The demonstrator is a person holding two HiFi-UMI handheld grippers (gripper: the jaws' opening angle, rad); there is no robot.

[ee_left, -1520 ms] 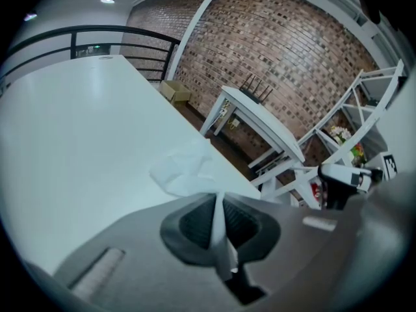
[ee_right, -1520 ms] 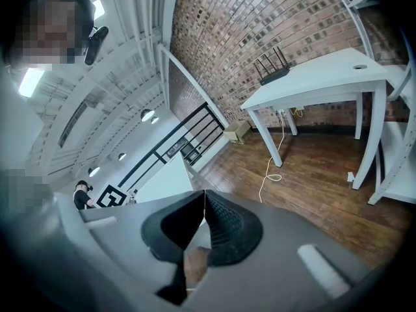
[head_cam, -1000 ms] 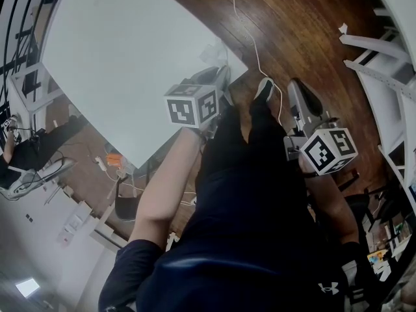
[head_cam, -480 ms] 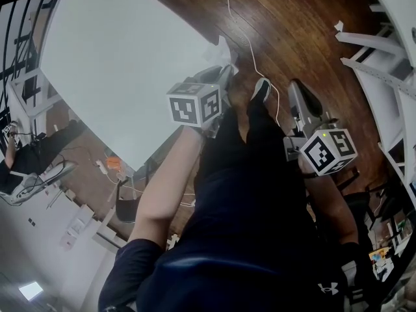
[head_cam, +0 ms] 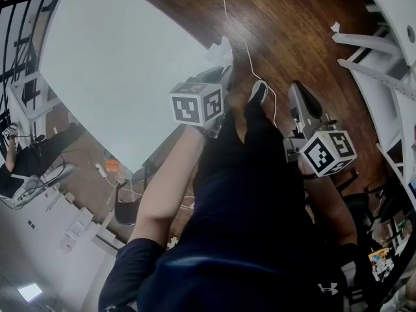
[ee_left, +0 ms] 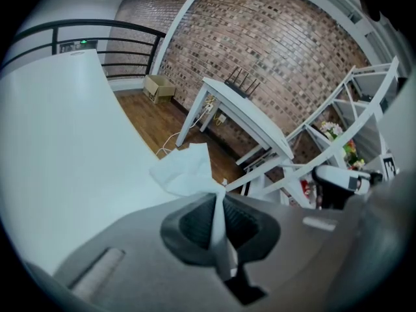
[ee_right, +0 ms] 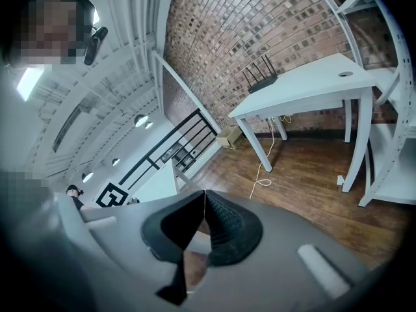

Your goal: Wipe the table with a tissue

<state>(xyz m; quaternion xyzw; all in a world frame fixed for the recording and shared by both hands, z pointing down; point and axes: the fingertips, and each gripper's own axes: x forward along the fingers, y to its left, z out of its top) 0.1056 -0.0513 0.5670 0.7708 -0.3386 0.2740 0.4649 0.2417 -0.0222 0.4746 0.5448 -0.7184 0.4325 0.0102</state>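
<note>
A crumpled white tissue (ee_left: 185,169) is pinched between the jaws of my left gripper (ee_left: 219,197), which is shut on it. In the head view the tissue (head_cam: 223,48) lies at the near corner of the white table (head_cam: 117,64) and sticks out over the edge. The left gripper (head_cam: 225,71) reaches to that corner, its marker cube (head_cam: 197,104) behind it. My right gripper (head_cam: 294,88) hangs apart over the wooden floor to the right of the table. In the right gripper view the right gripper (ee_right: 204,195) has its jaws pressed together with nothing in them.
The person's dark-clothed legs and a shoe (head_cam: 258,91) stand between the grippers. A white cable (head_cam: 250,41) runs across the wooden floor. White shelving (head_cam: 380,64) is at the right. A white desk (ee_left: 244,106) with a router stands against the brick wall, and a black railing (ee_left: 97,34) lies beyond the table.
The left gripper has slid the tissue towards the table's corner, so that it now pokes past the edge. The right gripper has stayed where it was.
</note>
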